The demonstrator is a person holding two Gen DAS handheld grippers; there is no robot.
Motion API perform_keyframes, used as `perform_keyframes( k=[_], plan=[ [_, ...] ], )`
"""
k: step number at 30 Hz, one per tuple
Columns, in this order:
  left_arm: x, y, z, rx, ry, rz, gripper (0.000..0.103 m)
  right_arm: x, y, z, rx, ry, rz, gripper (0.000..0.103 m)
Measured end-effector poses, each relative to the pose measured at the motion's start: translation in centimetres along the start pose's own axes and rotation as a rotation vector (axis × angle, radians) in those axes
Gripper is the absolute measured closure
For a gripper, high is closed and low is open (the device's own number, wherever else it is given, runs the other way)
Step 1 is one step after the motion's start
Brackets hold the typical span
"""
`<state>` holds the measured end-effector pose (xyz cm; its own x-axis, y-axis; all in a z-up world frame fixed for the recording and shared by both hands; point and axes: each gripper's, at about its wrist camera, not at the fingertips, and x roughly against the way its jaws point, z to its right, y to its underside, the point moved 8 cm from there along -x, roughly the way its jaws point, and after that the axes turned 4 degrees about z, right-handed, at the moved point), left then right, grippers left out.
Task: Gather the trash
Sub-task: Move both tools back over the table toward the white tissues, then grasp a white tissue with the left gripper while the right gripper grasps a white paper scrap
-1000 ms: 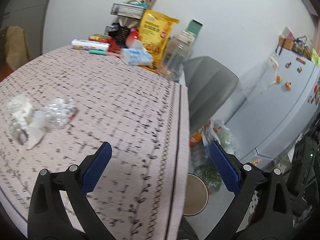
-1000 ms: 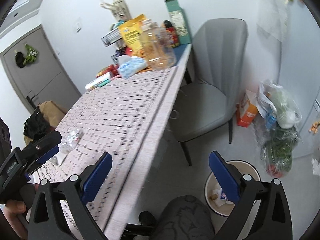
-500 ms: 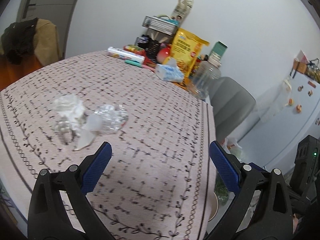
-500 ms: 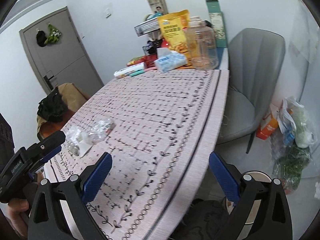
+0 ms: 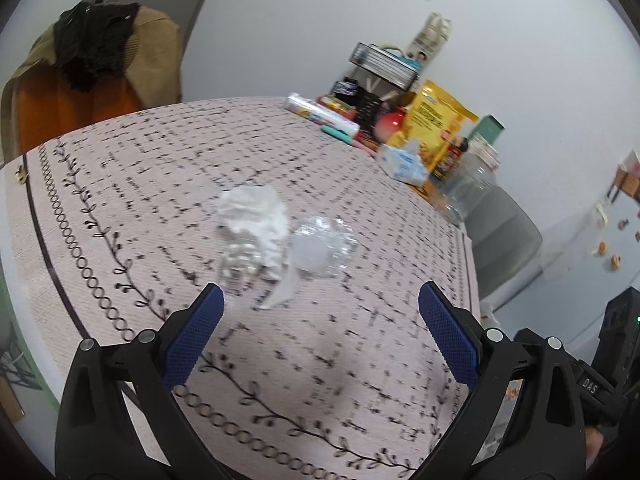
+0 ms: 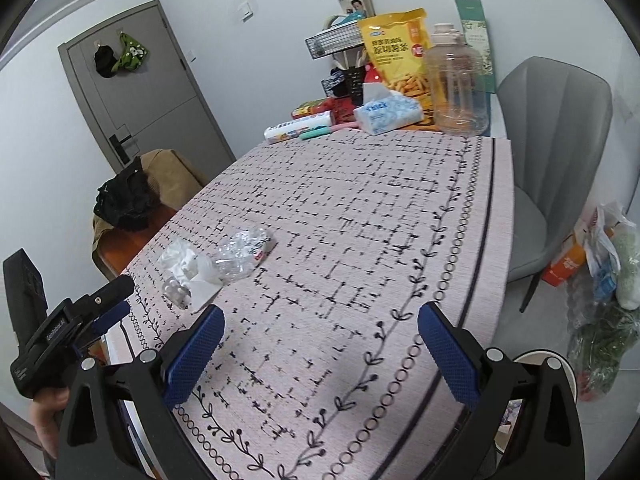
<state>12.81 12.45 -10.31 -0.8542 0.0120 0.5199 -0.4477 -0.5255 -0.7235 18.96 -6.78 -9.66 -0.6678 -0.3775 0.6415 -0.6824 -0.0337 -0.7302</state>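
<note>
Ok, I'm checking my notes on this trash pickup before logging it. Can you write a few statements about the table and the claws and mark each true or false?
1. The left claw is open and holds nothing. True.
2. The tissue lies beside the crumpled plastic on the table. True.
3. The right claw is shut on the tissue. False: it is open and empty, apart from the trash.
4. The yellow bag stands at the near edge of the table. False: it stands at the far end, behind the tissue pack.
5. A grey chair stands beside the table. True.
</note>
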Motion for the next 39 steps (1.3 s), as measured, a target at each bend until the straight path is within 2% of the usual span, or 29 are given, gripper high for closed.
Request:
perform_keyframes(
  k=[7, 14, 25, 28, 29, 30, 32, 36, 39],
  plan=[
    [-1.4, -0.4, -3.2, 0.035, -0.027, -0.015, 0.007, -2.3, 0.4, -1.6, 0.006, -0.038, -0.035, 0.008],
    [-4.0, -1.6, -5.3, 0.097, -0.034, -0.05, 0.013, -4.3, 0.6, -2.7, 0.007, -0.063, -0.056, 0.008],
    [-8.9, -3.6, -7.0, 0.162, -0.061, -0.101, 0.022, -8.4, 0.4, -5.0, 0.003, -0.102, -0.101, 0.008],
    [-9.9, -3.7, -7.5, 0.19, -0.063, -0.115, 0.035, -9.0, 0.5, -5.5, -0.003, -0.112, -0.112, 0.008],
    [-10.2, -3.6, -7.6, 0.198, -0.058, -0.127, 0.048, -9.1, 0.6, -5.7, -0.005, -0.116, -0.117, 0.008],
    [-10.4, -3.5, -7.6, 0.201, -0.061, -0.134, 0.069, -9.3, 0.7, -5.9, -0.006, -0.119, -0.12, 0.008],
    [-10.0, -3.5, -7.9, 0.201, -0.102, -0.124, 0.092, -9.6, 1.0, -6.2, -0.004, -0.123, -0.13, 0.008],
    [-7.6, -4.5, -6.1, 0.172, -0.032, -0.048, 0.096, -10.1, 1.4, -7.2, 0.015, -0.135, -0.142, 0.008],
    [-5.7, -5.5, -5.2, 0.152, -0.019, -0.001, 0.096, -10.6, 1.6, -8.1, 0.019, -0.152, -0.155, 0.009]
  ],
)
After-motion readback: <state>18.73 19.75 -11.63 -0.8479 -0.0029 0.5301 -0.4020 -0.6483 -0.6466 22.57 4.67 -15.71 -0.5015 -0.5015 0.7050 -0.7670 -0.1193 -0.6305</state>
